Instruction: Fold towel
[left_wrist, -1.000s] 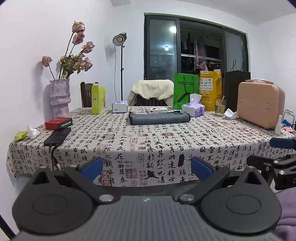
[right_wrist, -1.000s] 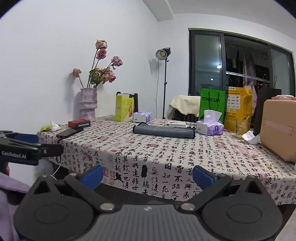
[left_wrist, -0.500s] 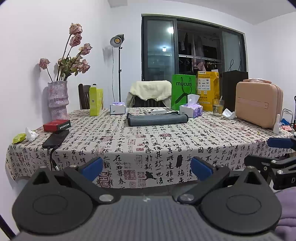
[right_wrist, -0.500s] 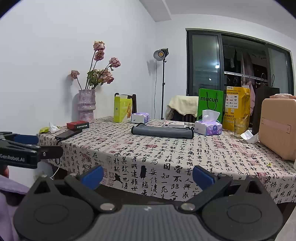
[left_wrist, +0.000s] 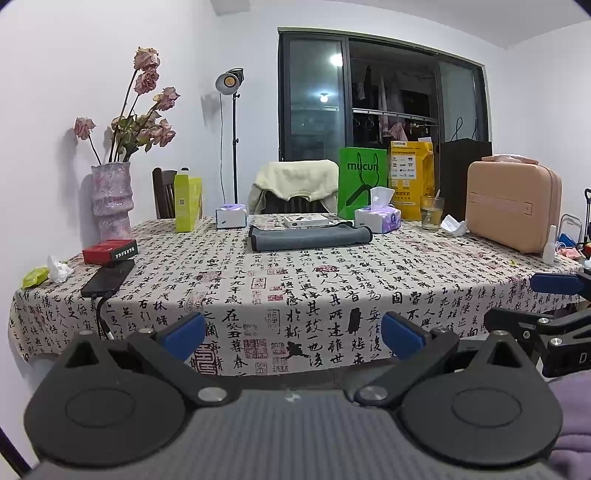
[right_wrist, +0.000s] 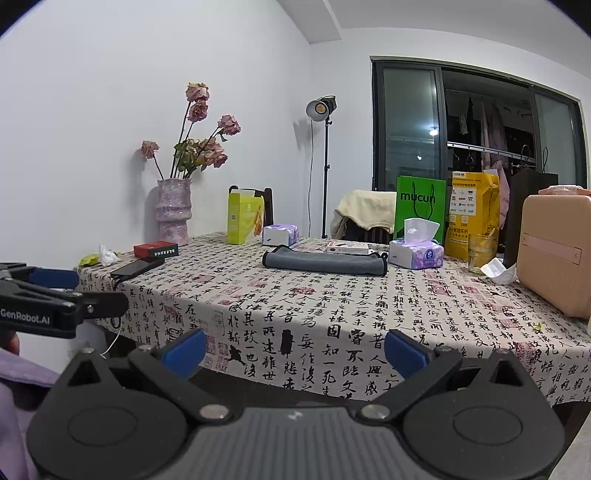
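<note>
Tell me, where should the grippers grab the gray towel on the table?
Probably at its two short ends. The gray towel lies flat as a long, low band across the far middle of the table, so the left gripper could come in from the left end and the right gripper from the right, each pinching an end's near corner.

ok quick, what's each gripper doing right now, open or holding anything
left gripper: jaws open, holding nothing, short of the table edge.
right gripper: jaws open, holding nothing; grey towel untouched on the table.
</note>
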